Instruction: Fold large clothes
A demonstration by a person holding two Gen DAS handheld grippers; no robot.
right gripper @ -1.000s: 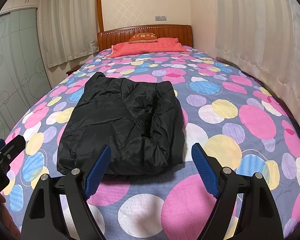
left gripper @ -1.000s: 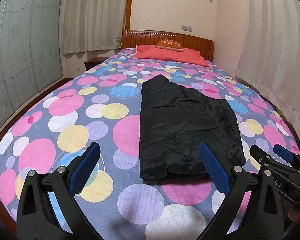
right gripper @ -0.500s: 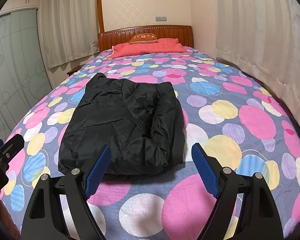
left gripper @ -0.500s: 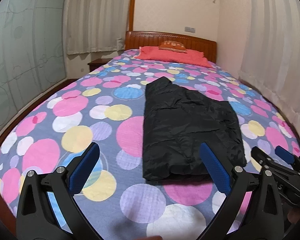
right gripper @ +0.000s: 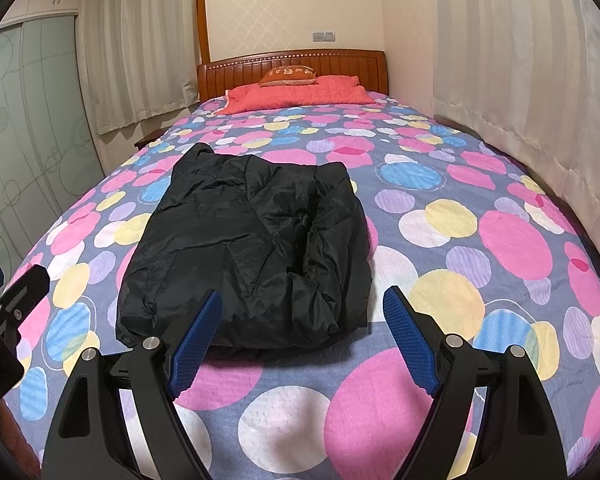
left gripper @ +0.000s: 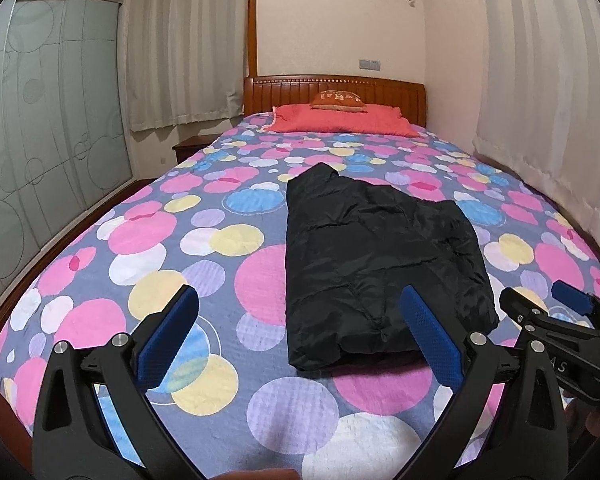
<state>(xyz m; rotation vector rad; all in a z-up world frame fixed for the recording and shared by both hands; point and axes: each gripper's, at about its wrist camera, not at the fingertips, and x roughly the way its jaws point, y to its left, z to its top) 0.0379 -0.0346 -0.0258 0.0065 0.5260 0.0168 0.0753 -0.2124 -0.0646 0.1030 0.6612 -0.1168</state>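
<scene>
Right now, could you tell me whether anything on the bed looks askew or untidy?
The black jacket lies folded on the spotted bedspread, but its right side is bunched and wrinkled, and a corner pokes out at the far left. Both claws hang open, clear of it.

black jacket [right gripper: 248,248] | folded, puffy, creased | flat on spotted bedspread [right gripper: 460,216]

The black jacket [right gripper: 244,248] is showing a slick, faintly shiny quilted cloth; the bedspread [right gripper: 480,240] is looking matt and finely textured; the headboard [left gripper: 334,92] is gleaming as varnished wood.
</scene>
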